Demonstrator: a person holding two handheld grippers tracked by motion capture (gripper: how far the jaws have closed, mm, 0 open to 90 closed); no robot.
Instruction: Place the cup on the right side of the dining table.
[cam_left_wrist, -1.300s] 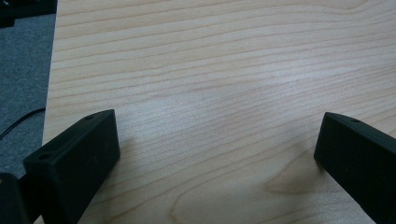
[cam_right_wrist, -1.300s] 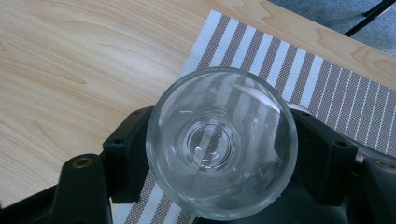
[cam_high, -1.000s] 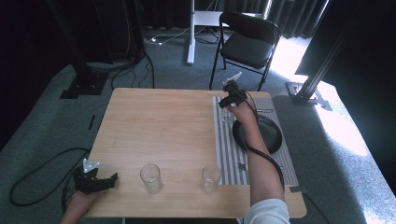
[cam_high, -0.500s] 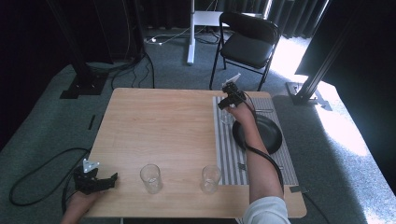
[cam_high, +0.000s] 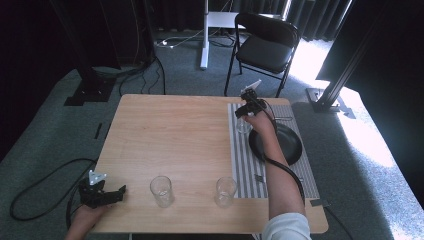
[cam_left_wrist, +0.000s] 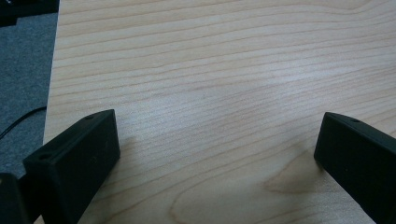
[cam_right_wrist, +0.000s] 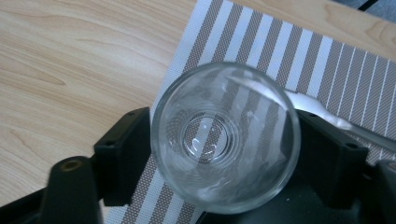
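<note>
Right gripper jaws clamp a clear glass over the striped placemat (glass upright). Left gripper spread wide, empty, over bare table.

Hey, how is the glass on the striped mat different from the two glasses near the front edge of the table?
The glass on the striped mat sits between the right gripper's jaws, at the far side on the mat. The two front glasses stand free on bare wood, with no gripper around them; the left gripper rests apart. All three are clear, upright and look empty.
</note>
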